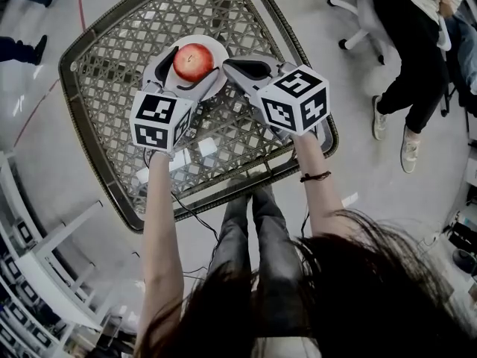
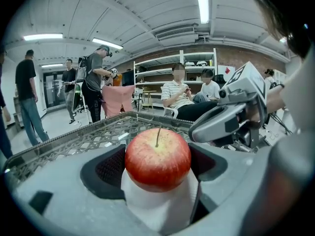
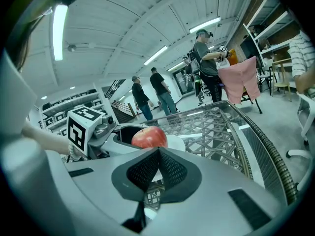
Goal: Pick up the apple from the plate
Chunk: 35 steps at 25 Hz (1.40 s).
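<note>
A red apple [image 1: 192,62] sits on a small white plate [image 1: 220,50] at the far side of a wicker table [image 1: 112,58]. My left gripper [image 1: 188,74] has one jaw on each side of the apple. In the left gripper view both dark pads [image 2: 109,167] press against the apple [image 2: 157,157], with the plate [image 2: 157,208] showing beneath it. My right gripper [image 1: 229,67] is shut with nothing in it, its tip just right of the plate. In the right gripper view its pads [image 3: 158,168] meet in a V, and the apple [image 3: 148,137] and plate [image 3: 180,141] lie beyond.
The table has a raised woven rim [image 1: 89,171] and an open lattice top. A person [image 1: 414,66] stands on the floor to the right, near an office chair [image 1: 358,6]. Several more people and shelving [image 2: 162,77] are across the room.
</note>
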Each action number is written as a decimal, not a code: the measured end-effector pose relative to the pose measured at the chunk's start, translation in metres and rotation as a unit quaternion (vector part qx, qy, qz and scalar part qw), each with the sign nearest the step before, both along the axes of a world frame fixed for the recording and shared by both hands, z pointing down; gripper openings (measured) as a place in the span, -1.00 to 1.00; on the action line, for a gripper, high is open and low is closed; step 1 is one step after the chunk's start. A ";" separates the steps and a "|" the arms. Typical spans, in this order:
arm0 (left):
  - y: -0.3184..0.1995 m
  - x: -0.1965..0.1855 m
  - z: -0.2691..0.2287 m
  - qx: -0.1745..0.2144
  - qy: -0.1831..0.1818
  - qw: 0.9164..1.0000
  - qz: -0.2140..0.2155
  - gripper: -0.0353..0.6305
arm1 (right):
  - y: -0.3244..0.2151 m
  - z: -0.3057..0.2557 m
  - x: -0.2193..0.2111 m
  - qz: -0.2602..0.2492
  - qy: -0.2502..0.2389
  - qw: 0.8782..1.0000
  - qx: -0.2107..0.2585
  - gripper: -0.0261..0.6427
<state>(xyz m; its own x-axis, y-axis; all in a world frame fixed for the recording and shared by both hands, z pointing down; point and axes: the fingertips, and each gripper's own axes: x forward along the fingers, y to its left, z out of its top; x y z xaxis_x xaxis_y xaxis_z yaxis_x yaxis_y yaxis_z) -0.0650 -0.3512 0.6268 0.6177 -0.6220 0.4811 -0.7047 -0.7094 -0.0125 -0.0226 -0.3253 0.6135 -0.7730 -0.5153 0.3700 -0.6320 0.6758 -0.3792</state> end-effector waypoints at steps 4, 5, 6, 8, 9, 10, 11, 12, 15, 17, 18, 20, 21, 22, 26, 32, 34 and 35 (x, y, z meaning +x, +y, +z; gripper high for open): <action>0.001 0.002 -0.006 0.001 0.012 1.000 -0.001 0.33 | 0.001 -0.002 0.002 0.003 -0.002 1.000 -0.004 -0.89; 0.001 0.002 -0.008 0.001 0.014 1.000 -0.002 0.33 | 0.001 -0.003 0.003 0.003 -0.002 1.000 -0.002 -0.89; 0.002 0.002 -0.010 0.002 0.013 1.000 -0.003 0.33 | 0.001 -0.005 0.004 0.003 -0.002 1.000 -0.001 -0.90; 0.005 0.001 -0.012 0.002 0.010 1.000 -0.004 0.33 | 0.001 -0.008 0.005 0.003 -0.003 1.000 0.002 -0.89; 0.006 0.000 -0.013 0.001 0.010 1.000 -0.006 0.33 | 0.001 -0.010 0.006 0.003 -0.004 1.000 0.003 -0.89; 0.006 -0.001 -0.015 0.000 0.012 1.000 -0.008 0.33 | 0.000 -0.012 0.006 0.002 -0.004 1.000 0.003 -0.89; 0.007 -0.002 -0.017 -0.001 0.016 1.000 -0.012 0.33 | 0.000 -0.014 0.006 0.001 -0.004 1.000 0.003 -0.89; 0.007 -0.003 -0.020 -0.003 0.022 1.000 -0.016 0.33 | 0.000 -0.015 0.006 0.000 -0.003 1.000 0.004 -0.89; 0.011 -0.007 -0.028 -0.006 0.035 0.999 -0.027 0.33 | 0.002 -0.021 0.004 -0.002 -0.004 1.000 0.002 -0.89; 0.013 -0.008 -0.034 -0.006 0.042 0.999 -0.033 0.33 | 0.003 -0.027 0.004 -0.001 -0.007 1.000 0.001 -0.89; 0.015 -0.009 -0.038 -0.006 0.044 0.998 -0.036 0.33 | 0.003 -0.030 0.004 -0.001 -0.008 1.000 0.002 -0.89; 0.018 -0.010 -0.045 -0.004 0.046 0.998 -0.038 0.33 | 0.005 -0.037 0.004 -0.003 -0.009 1.000 0.006 -0.89; 0.021 -0.011 -0.048 -0.004 0.047 0.998 -0.039 0.33 | 0.006 -0.041 0.003 -0.004 -0.010 1.000 0.007 -0.89; 0.023 -0.011 -0.052 -0.004 0.049 0.998 -0.040 0.33 | 0.008 -0.044 0.002 -0.005 -0.011 1.000 0.008 -0.89; 0.034 -0.012 -0.066 -0.009 0.057 0.997 -0.046 0.33 | 0.015 -0.058 -0.001 -0.006 -0.016 1.000 0.008 -0.89; 0.047 -0.011 -0.092 -0.009 0.071 0.996 -0.056 0.33 | 0.022 -0.088 -0.002 -0.007 -0.022 1.000 0.019 -0.89; 0.052 -0.012 -0.100 -0.010 0.076 0.995 -0.061 0.33 | 0.026 -0.098 -0.002 -0.007 -0.027 0.999 0.023 -0.89; 0.055 -0.012 -0.104 -0.010 0.079 0.995 -0.063 0.33 | 0.028 -0.102 -0.002 -0.006 -0.030 0.999 0.024 -0.89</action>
